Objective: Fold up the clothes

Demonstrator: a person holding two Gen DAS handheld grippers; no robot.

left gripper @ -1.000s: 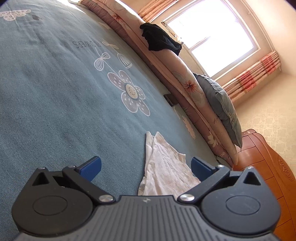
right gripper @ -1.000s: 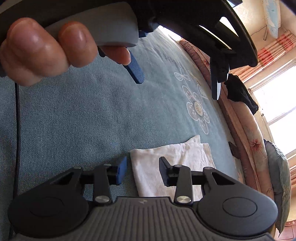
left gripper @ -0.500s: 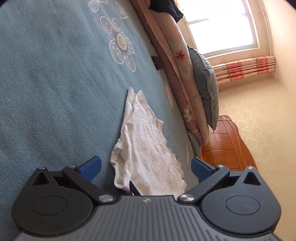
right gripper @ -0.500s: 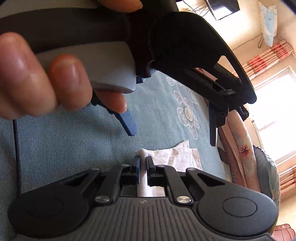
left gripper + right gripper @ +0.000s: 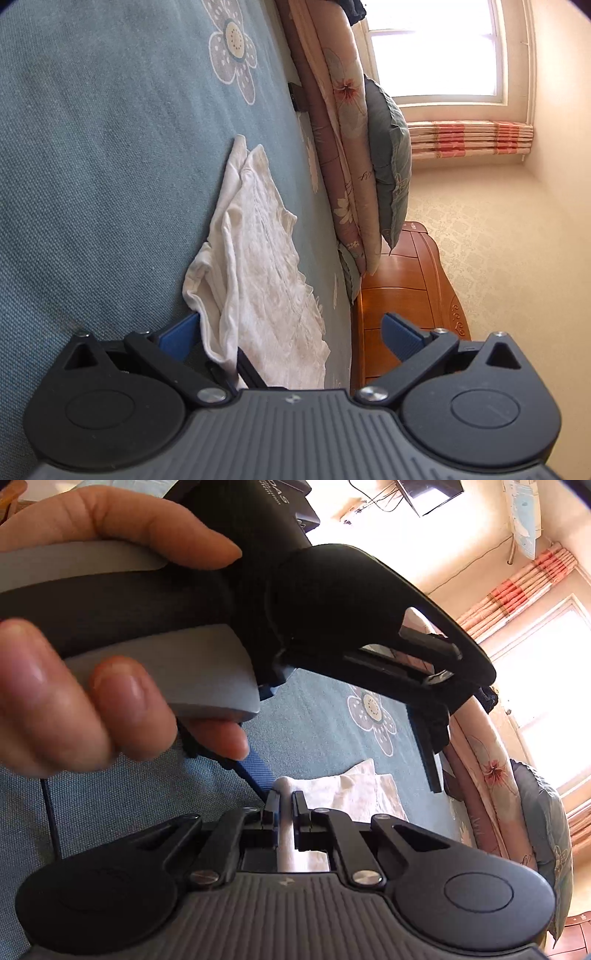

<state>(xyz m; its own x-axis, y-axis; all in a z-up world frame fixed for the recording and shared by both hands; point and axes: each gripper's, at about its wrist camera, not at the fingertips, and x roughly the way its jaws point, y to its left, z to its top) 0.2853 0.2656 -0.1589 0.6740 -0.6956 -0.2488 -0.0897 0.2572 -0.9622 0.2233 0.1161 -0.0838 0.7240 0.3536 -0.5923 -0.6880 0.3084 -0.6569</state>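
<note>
Garment point(image 5: 258, 266), white, partly folded, lies on teal bedspread point(image 5: 92, 166), long axis running away from the left gripper toward the flower print point(image 5: 232, 44). Right gripper point(image 5: 285, 805) has its fingers pressed together on a bunched near corner of the garment point(image 5: 354, 794); white cloth shows squeezed between the black pads. Likely reason: pinching the corner so that edge can be lifted and carried over for the next fold. Left gripper point(image 5: 291, 332) is spread wide, blue fingertips point(image 5: 400, 332) well apart, holding nothing. Its left finger sits just beside the garment's near hem, the other hangs out past the cloth, over the bed edge and wooden bedframe point(image 5: 399, 295). Looks poised to take the other corner, so both ends rise evenly; that is a guess.

In the right view the left gripper point(image 5: 369, 646) shows from outside, held in a hand point(image 5: 92, 683), above the cloth and close to the right gripper. Tight quarters there.

Edges: near hem is rumpled, one layer curled up at the left side; far end narrows to a point. The garment's right edge lies close to the rolled floral quilt point(image 5: 340, 129) and pillow point(image 5: 391, 166), which line that side of the bed. Little room that way. Open bedspread to the left and ahead toward the flower, so a fold forward has room. Small dark object point(image 5: 297, 98) by the quilt, can't identify.
</note>
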